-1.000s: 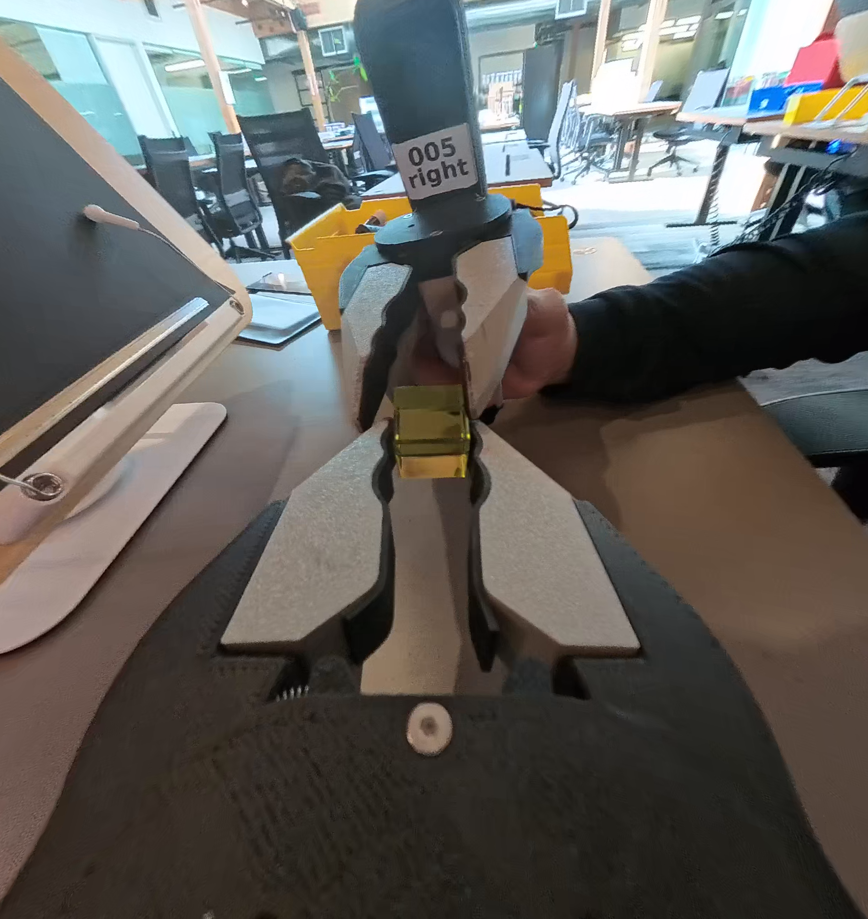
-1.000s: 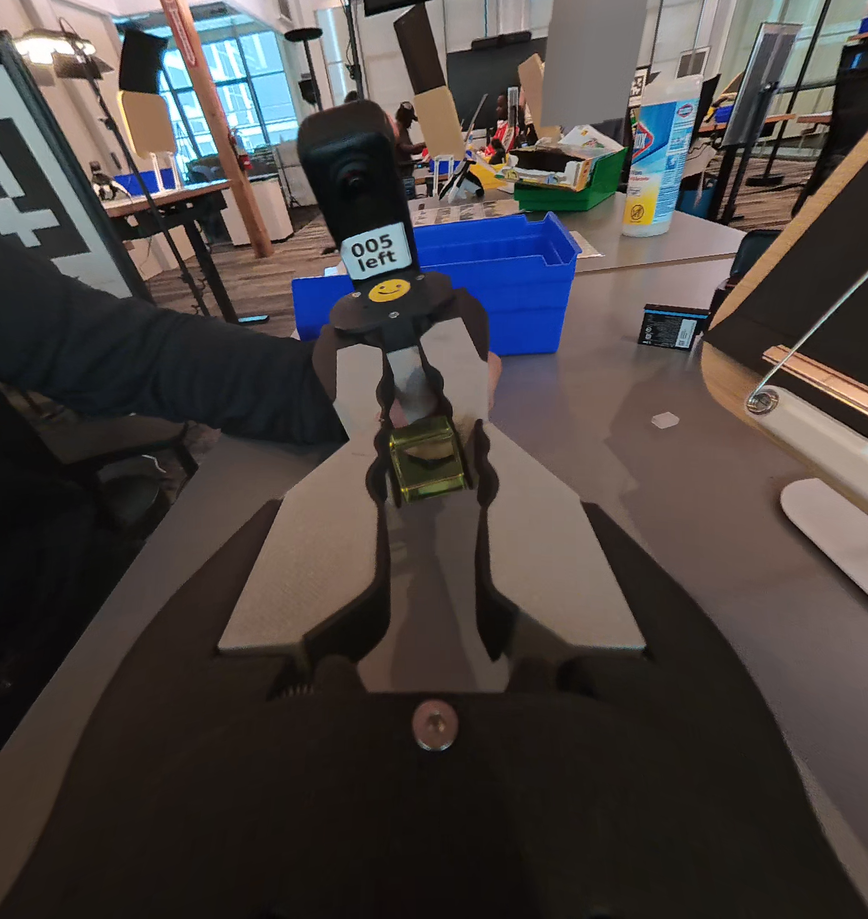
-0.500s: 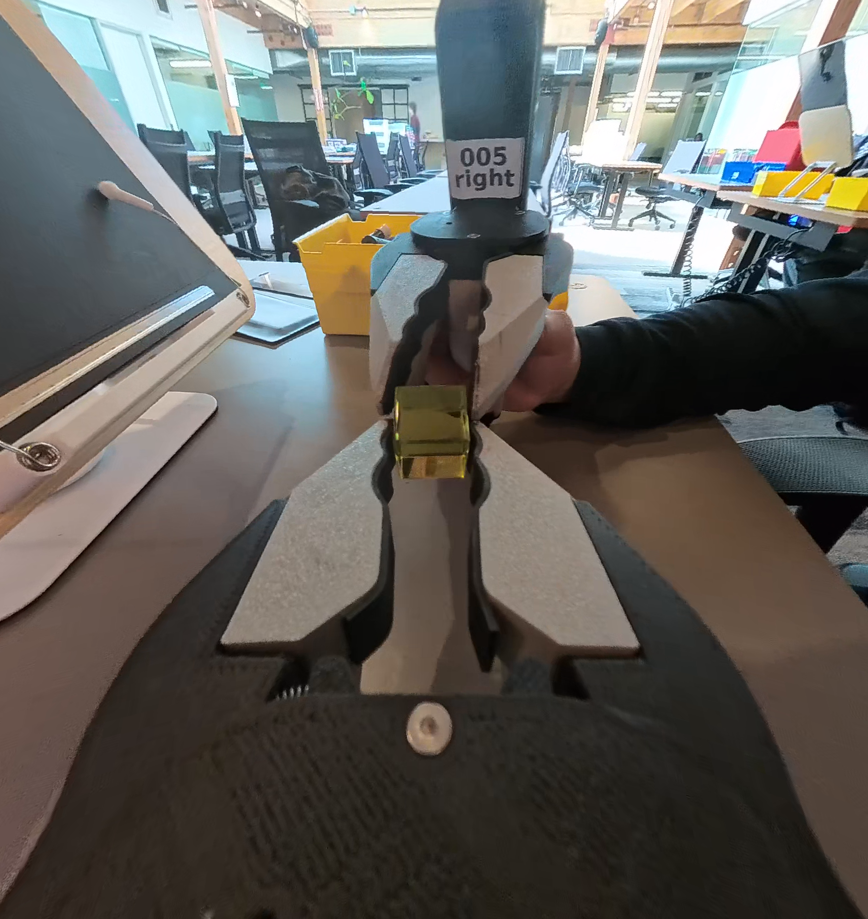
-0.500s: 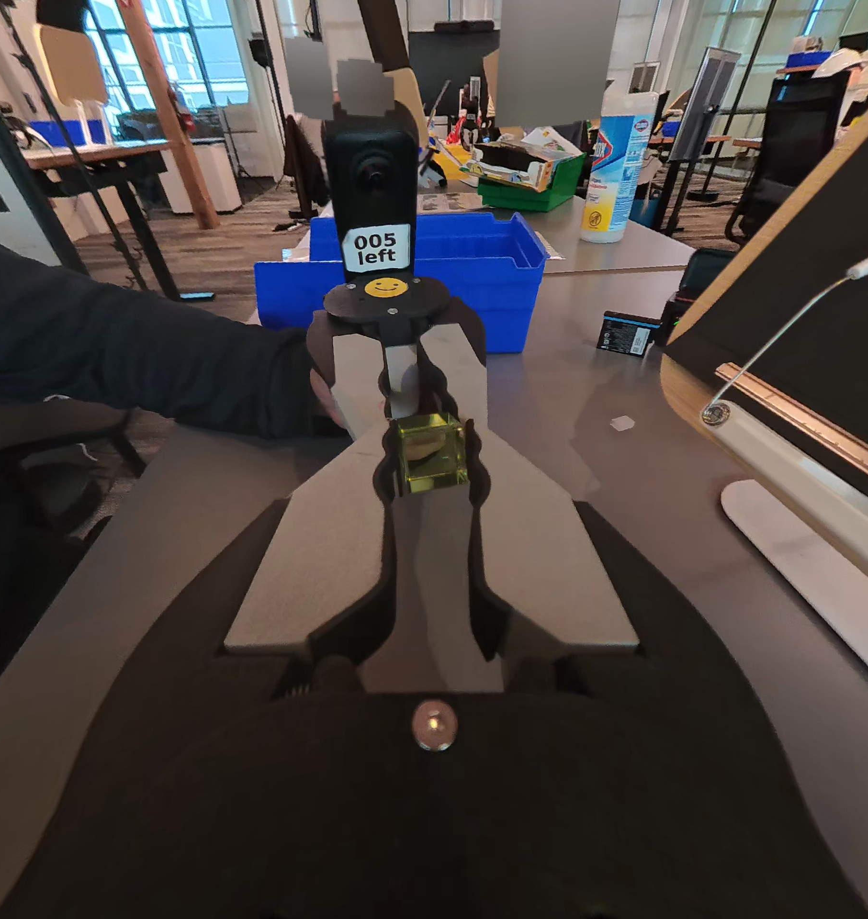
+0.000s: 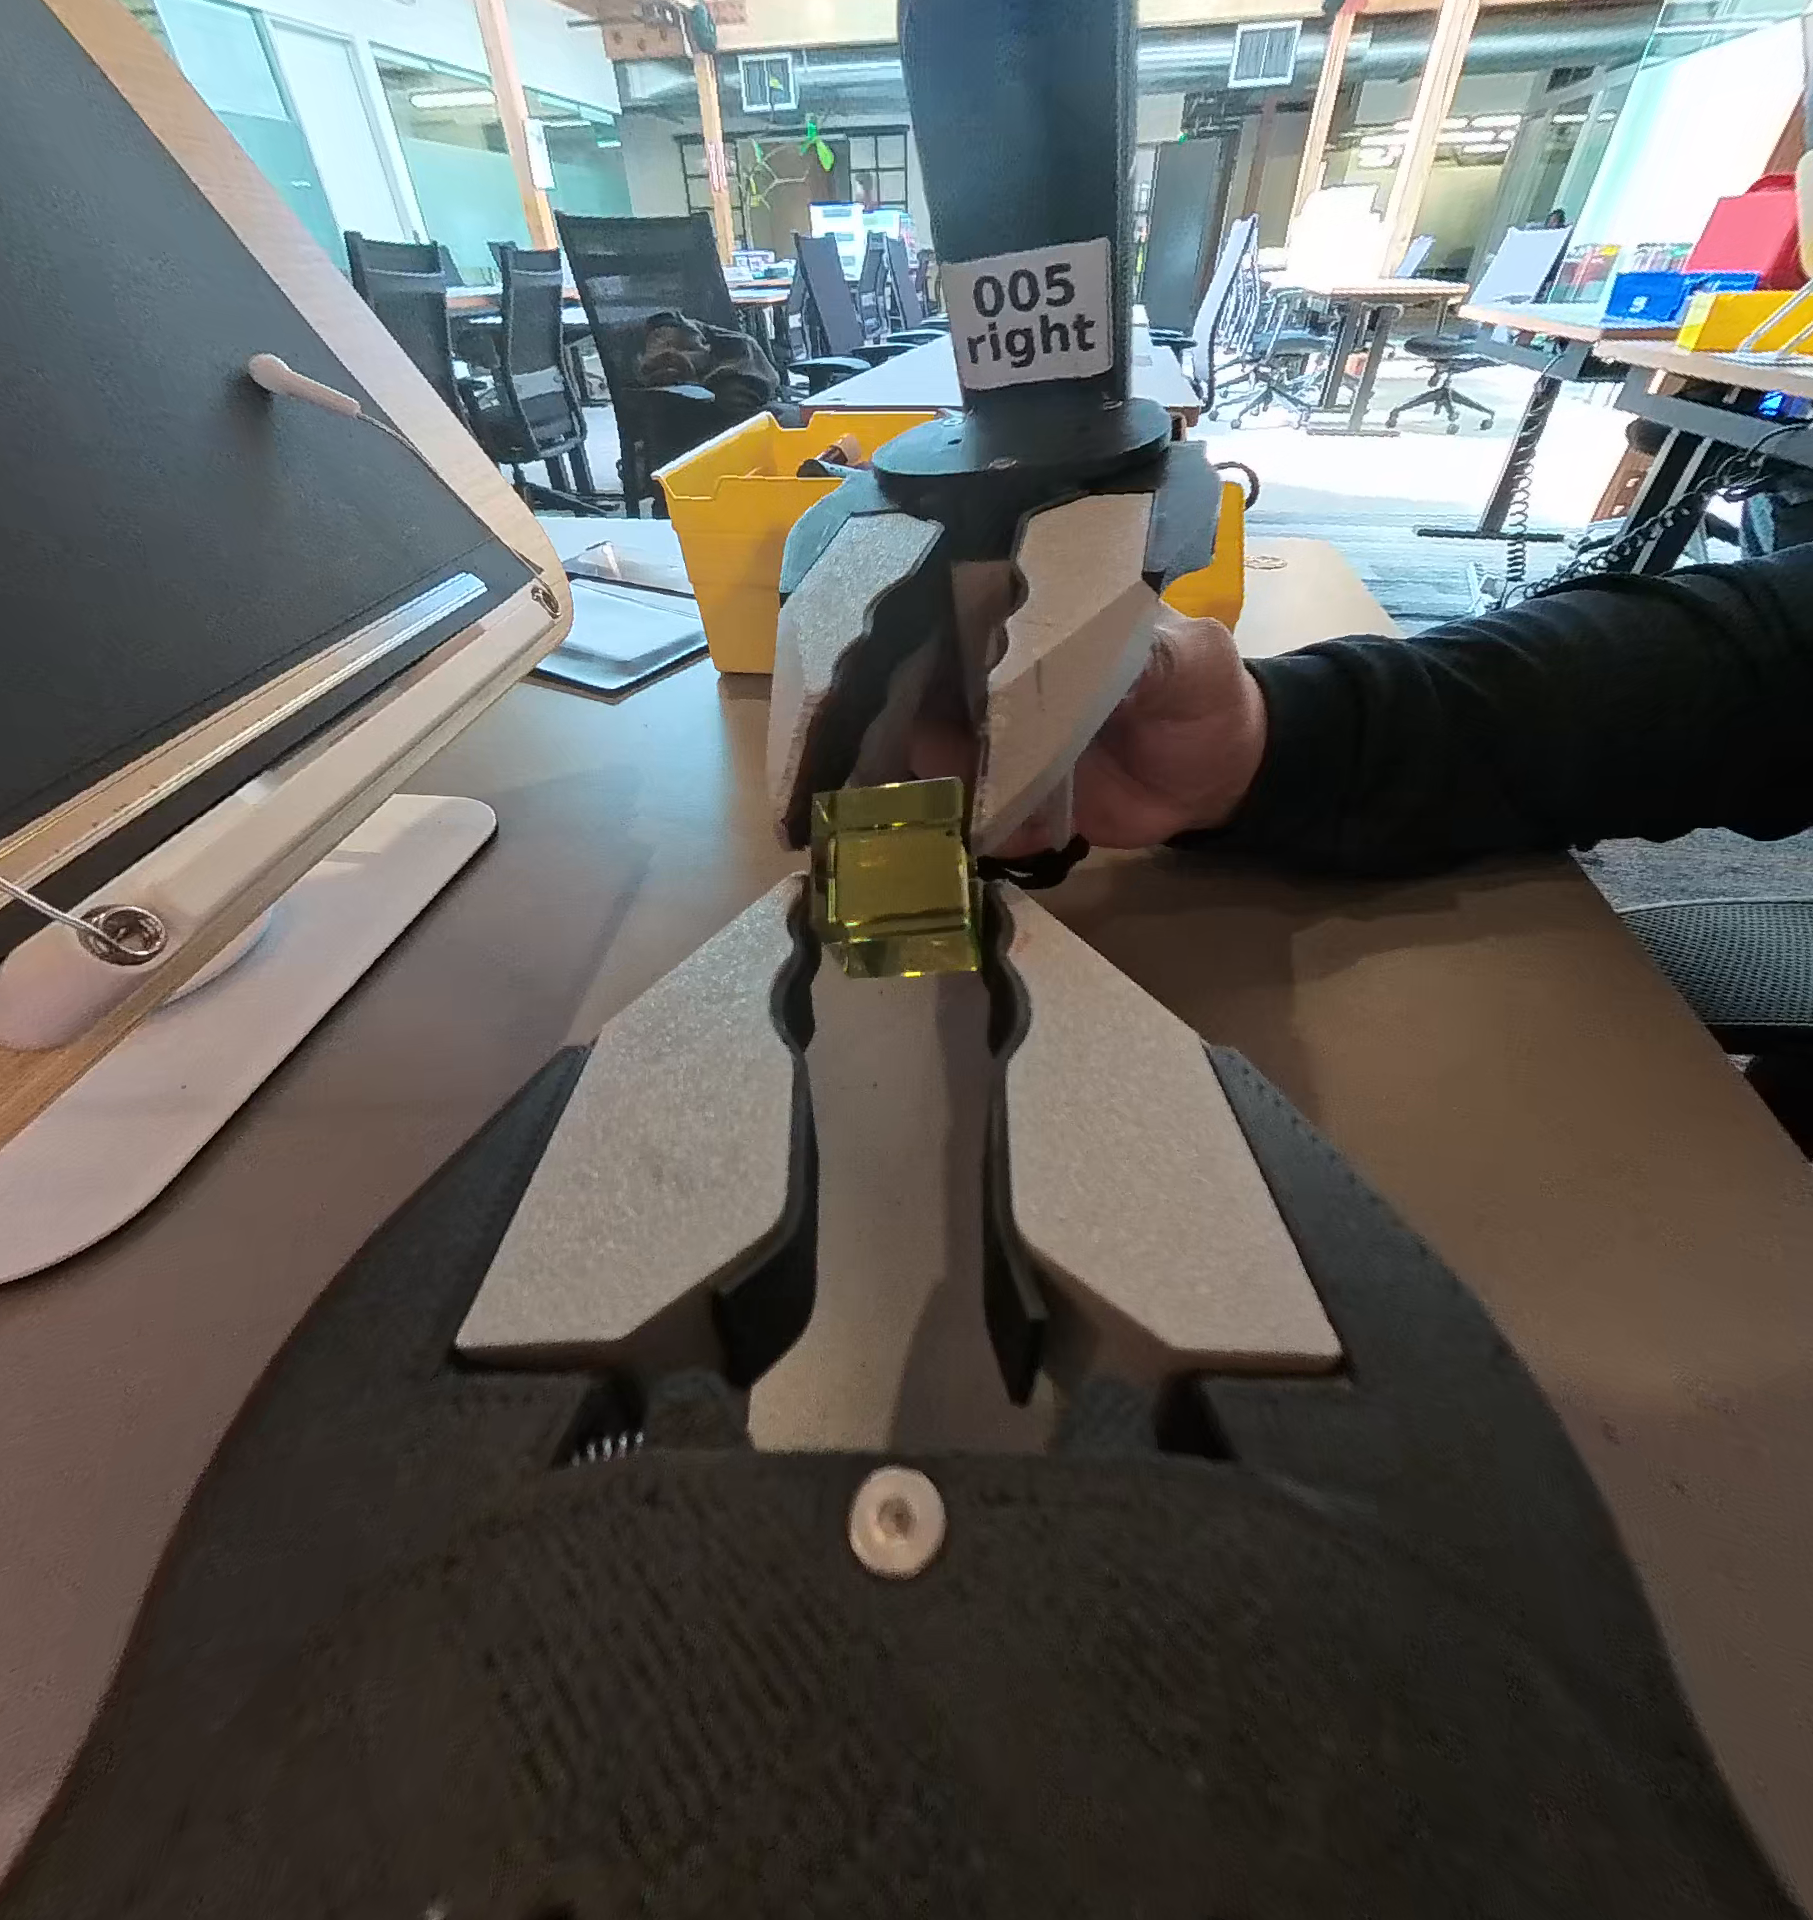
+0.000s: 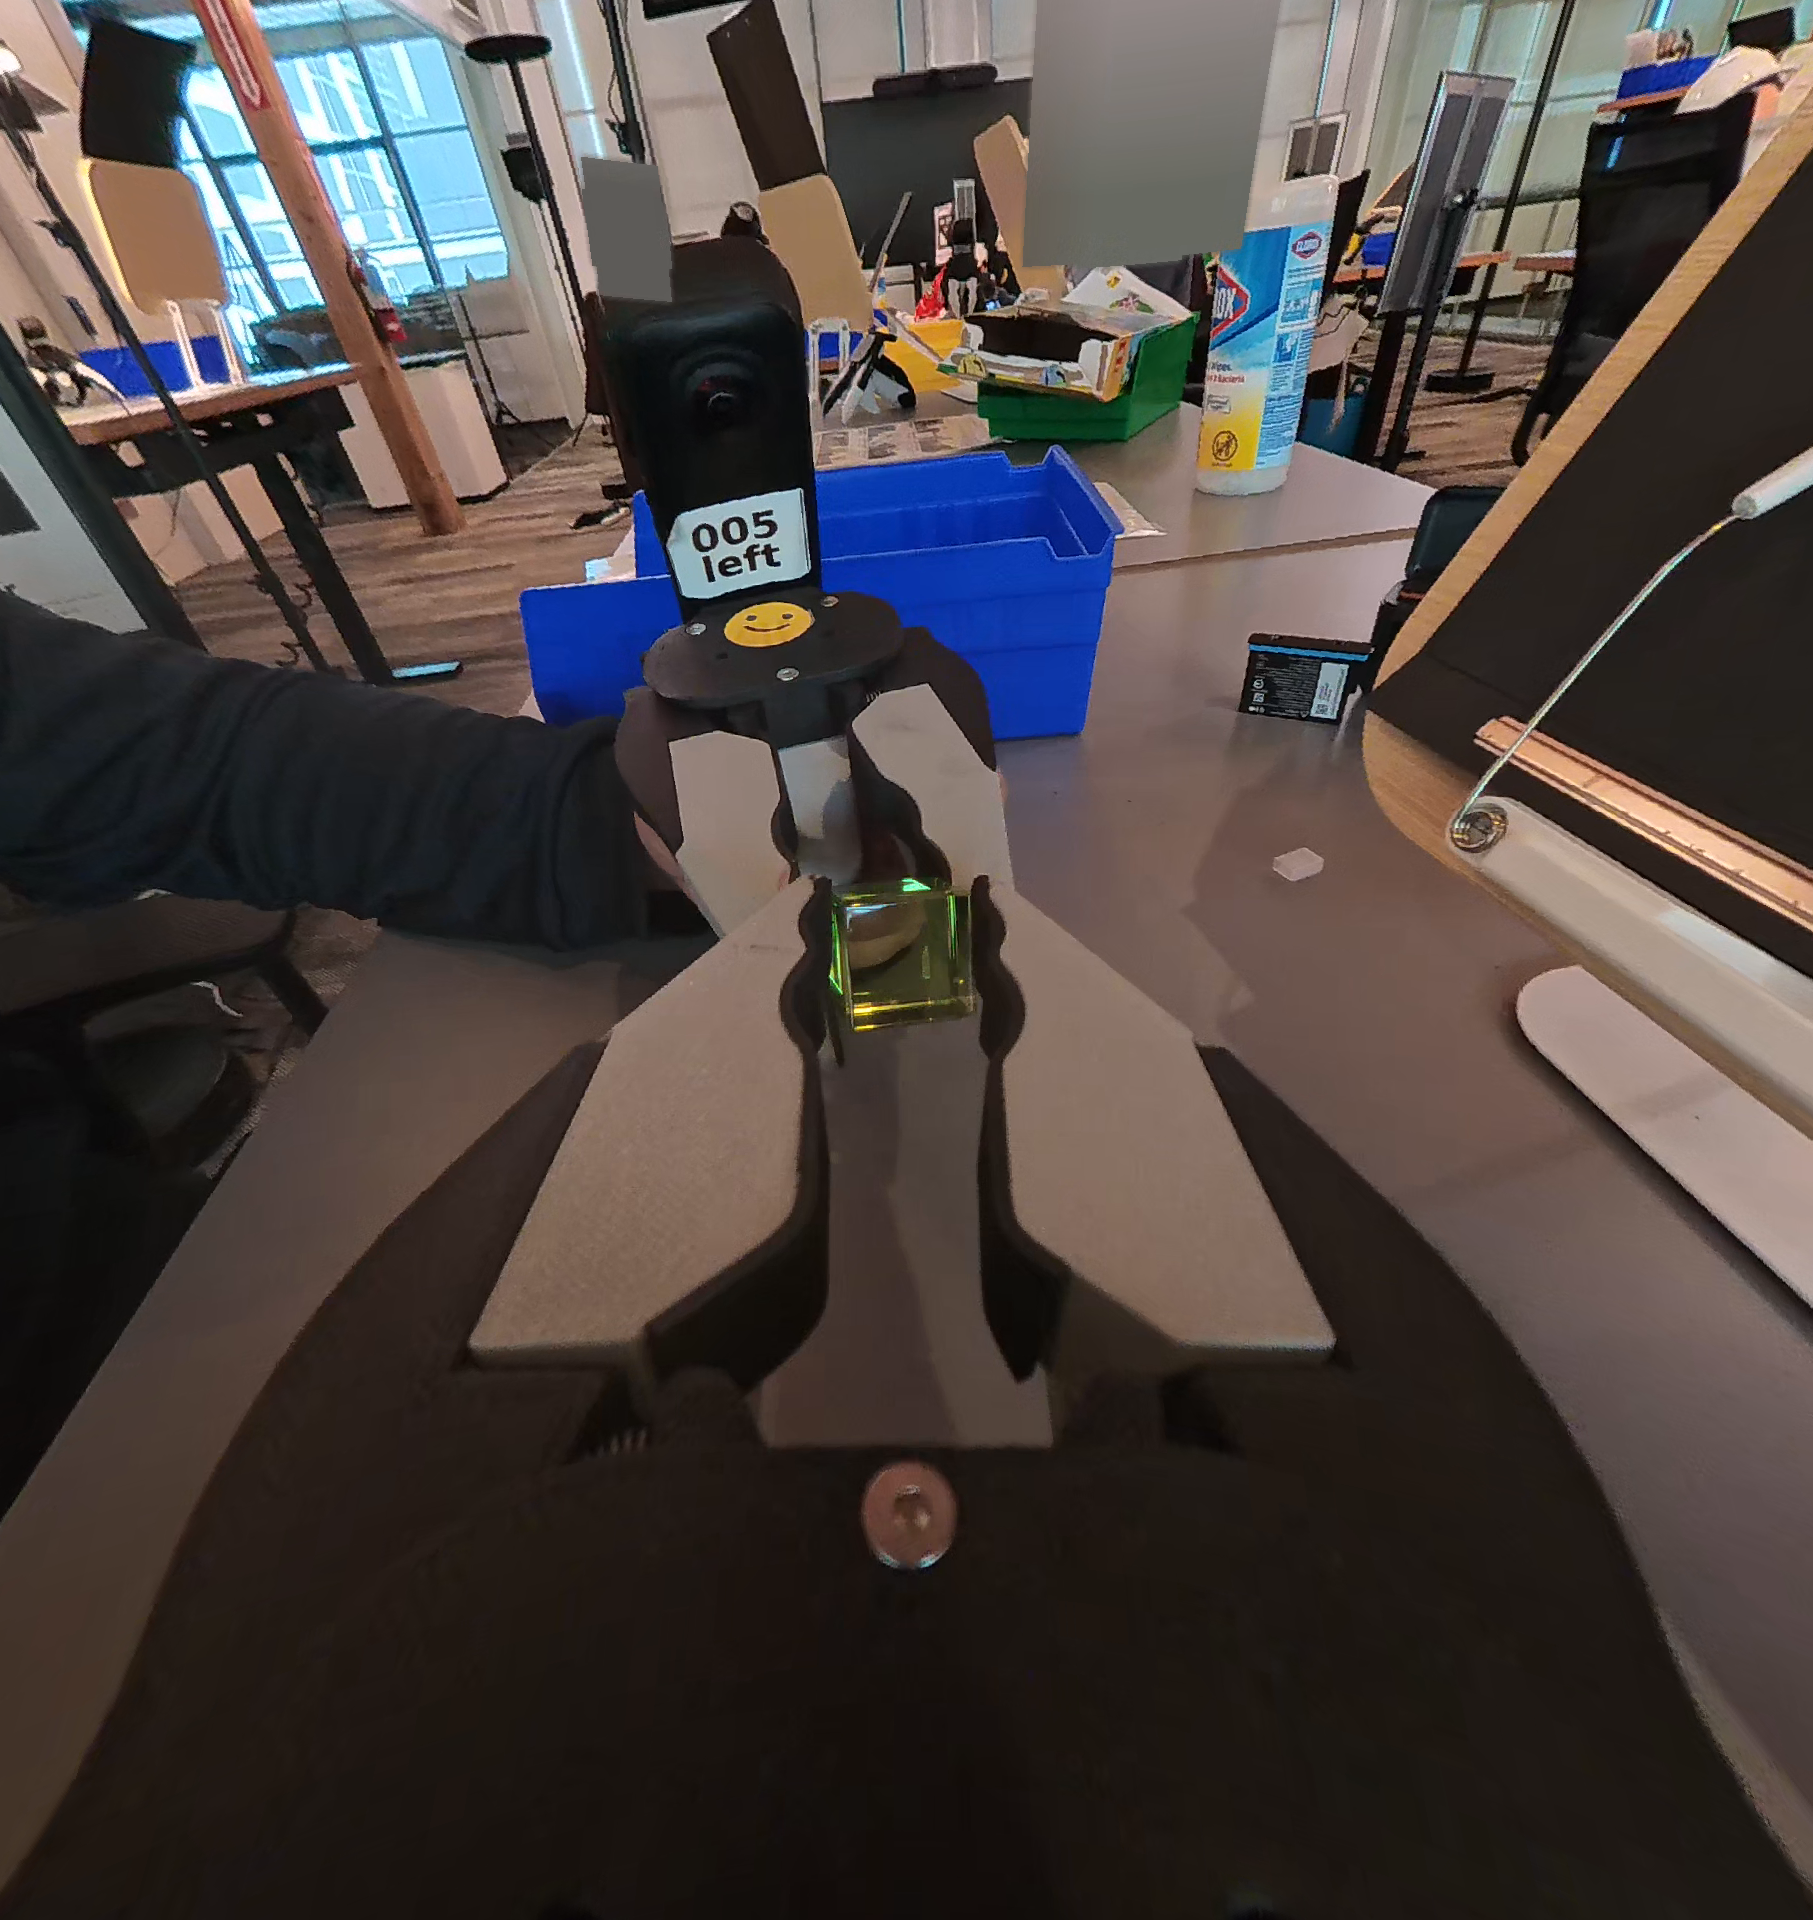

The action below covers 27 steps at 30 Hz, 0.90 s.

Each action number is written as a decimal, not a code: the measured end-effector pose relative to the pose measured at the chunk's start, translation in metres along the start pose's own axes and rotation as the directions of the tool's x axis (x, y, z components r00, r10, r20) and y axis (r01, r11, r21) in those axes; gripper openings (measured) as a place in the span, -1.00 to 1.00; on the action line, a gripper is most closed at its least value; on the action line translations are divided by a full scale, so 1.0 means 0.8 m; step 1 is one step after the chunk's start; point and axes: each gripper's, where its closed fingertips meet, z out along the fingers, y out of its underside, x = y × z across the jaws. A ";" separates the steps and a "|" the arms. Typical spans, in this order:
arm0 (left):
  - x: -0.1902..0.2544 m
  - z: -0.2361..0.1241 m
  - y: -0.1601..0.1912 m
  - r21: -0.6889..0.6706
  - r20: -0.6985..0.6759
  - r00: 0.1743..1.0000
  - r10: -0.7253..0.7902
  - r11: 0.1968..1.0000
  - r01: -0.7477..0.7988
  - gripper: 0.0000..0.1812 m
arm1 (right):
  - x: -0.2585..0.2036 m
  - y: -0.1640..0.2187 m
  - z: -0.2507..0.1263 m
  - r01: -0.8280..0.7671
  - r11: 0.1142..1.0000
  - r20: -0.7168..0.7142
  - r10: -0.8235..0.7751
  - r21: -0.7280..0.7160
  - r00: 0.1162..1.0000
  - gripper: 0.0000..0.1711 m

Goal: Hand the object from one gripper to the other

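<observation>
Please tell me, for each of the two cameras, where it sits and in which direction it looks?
Left wrist view: sits on the left gripper, looks along its fingers at the right gripper, a yellow bin behind; a hand and dark sleeve show.
Right wrist view: sits on the right gripper, faces the opposite way, toward the left gripper and a blue bin; a dark sleeve shows.
Shared: both grippers, the yellow-green cube between them, the table.
</observation>
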 end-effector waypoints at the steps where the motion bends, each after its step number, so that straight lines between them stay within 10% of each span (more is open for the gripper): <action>1: 0.000 0.000 0.000 -0.001 0.000 1.000 0.000 1.000 0.000 -0.69 | 0.000 0.000 0.000 -0.002 1.000 0.001 0.002 0.001 1.000 -0.74; 13: -0.008 0.000 0.009 -0.071 0.085 0.985 0.148 0.987 -0.142 -0.70 | 0.009 -0.009 -0.013 -0.090 0.994 0.038 0.088 0.062 0.995 -0.76; 27: 0.000 -0.004 -0.003 0.023 -0.067 0.988 -0.136 0.990 0.138 -0.71 | 0.003 0.000 -0.003 -0.108 0.994 0.069 0.106 0.033 0.992 -0.68</action>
